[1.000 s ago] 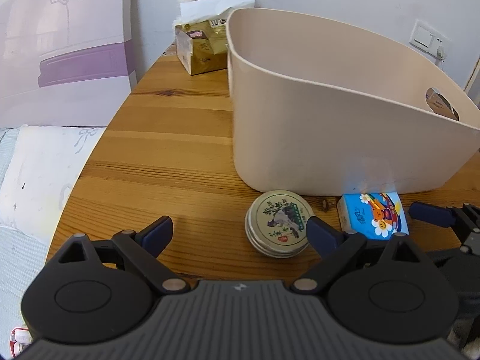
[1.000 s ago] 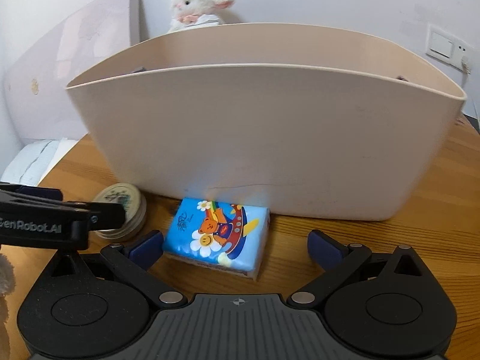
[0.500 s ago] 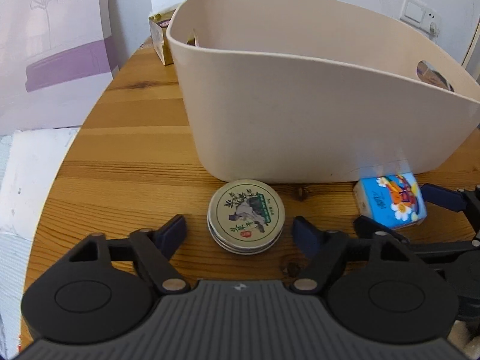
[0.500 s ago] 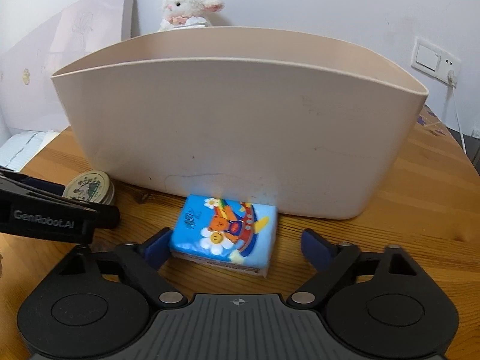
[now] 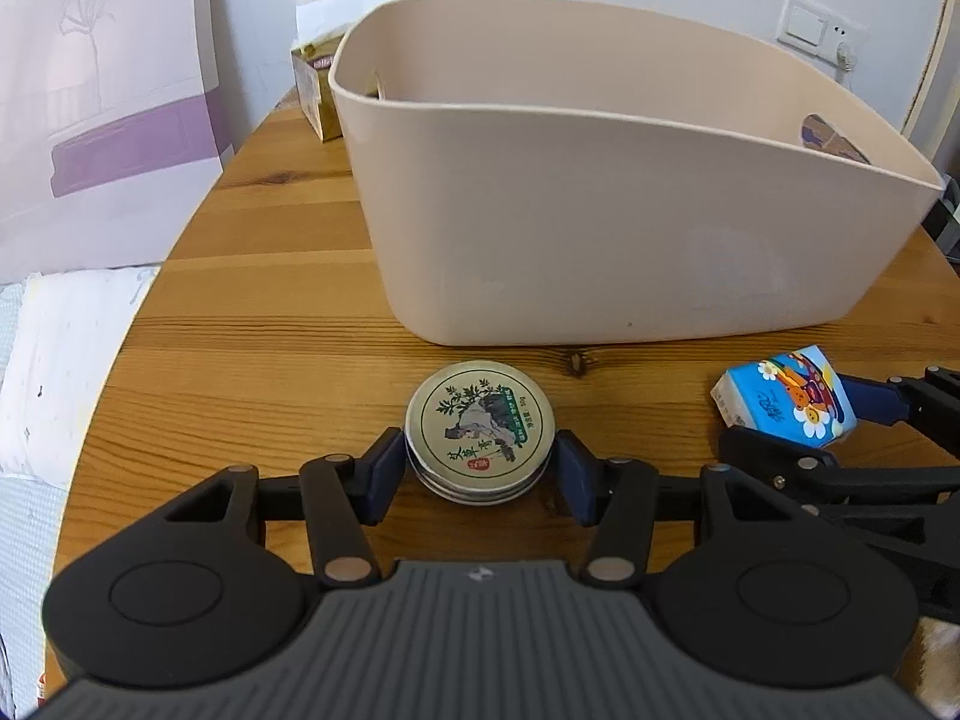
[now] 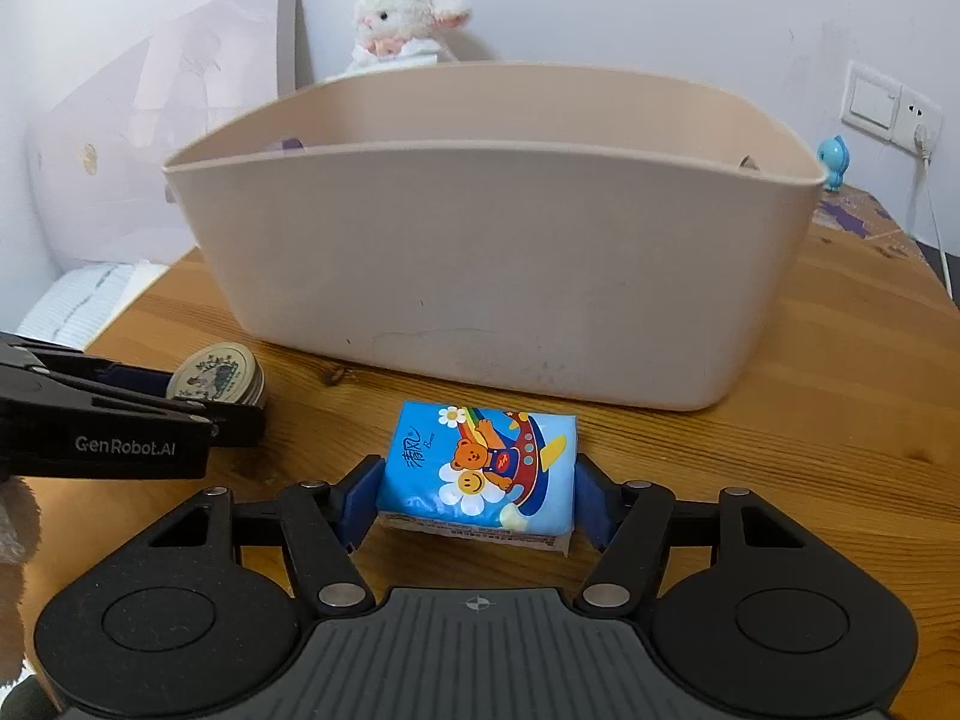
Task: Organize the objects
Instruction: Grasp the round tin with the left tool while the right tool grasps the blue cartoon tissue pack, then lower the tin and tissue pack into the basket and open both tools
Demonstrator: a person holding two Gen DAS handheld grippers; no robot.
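Observation:
A round tin (image 5: 479, 429) with a plant picture on its lid sits on the wooden table, in front of the beige bin (image 5: 600, 228). My left gripper (image 5: 477, 471) is shut on the tin, one pad on each side. A blue tissue pack (image 6: 480, 471) with a bear picture lies in front of the bin (image 6: 498, 276). My right gripper (image 6: 477, 501) is shut on the pack. The tin also shows in the right wrist view (image 6: 217, 373), and the pack in the left wrist view (image 5: 786, 405). The bin's inside is mostly hidden.
A gold tissue box (image 5: 315, 90) and a white plush lamb (image 6: 399, 21) stand behind the bin. A pink-and-purple board (image 5: 102, 96) leans at the left. A wall switch (image 6: 888, 105) and a small blue figure (image 6: 833, 159) are at the right. The table edge curves off left.
Both grippers have closed: the left one moved in around the tin and shut on it, the right one shut on the tissue pack. Both were open a second ago.

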